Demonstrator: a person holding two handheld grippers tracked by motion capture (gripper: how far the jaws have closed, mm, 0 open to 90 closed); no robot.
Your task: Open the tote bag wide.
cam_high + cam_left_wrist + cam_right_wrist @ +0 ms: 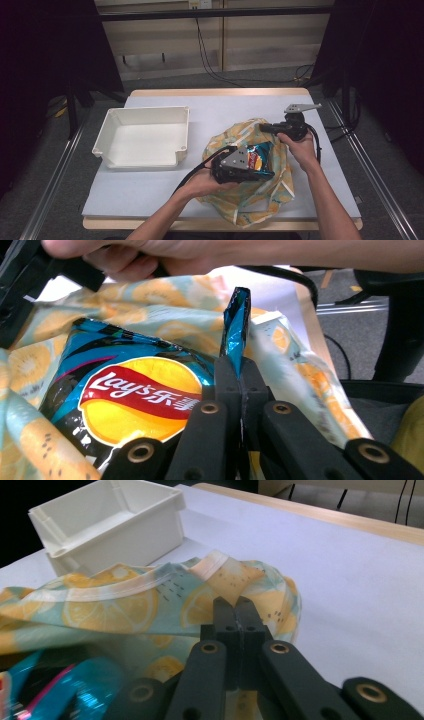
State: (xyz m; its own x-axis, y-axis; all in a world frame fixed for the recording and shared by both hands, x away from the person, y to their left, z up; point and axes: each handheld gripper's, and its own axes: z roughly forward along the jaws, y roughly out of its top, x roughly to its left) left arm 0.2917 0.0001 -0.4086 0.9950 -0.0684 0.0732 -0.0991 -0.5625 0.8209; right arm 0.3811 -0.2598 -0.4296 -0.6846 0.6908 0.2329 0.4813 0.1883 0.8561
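Chips, a blue bag with a red and yellow label, sit inside the mouth of a cloth bag printed with lemon slices, which lies on the table near its front edge. In the left gripper view, the left tool is clenched on a sealed edge of the chip bag, and that shiny blue edge stands up in a narrow strip between the two black jaws. From the high view the left tool lies low over the opening of the cloth bag, with the person's left hand wrapped around its body.

The right tool has its jaws pressed flat together over the lemon-print cloth; whether a fold of the cloth is pinched between them cannot be told. In the high view it rests at the far rim of the cloth bag, held by the right hand, with its cable looping off to the side.

To the left of the cloth bag, apart from it, stands a white plastic bin with upright walls. In the right gripper view the bin shows beyond the cloth bag's hemmed rim.
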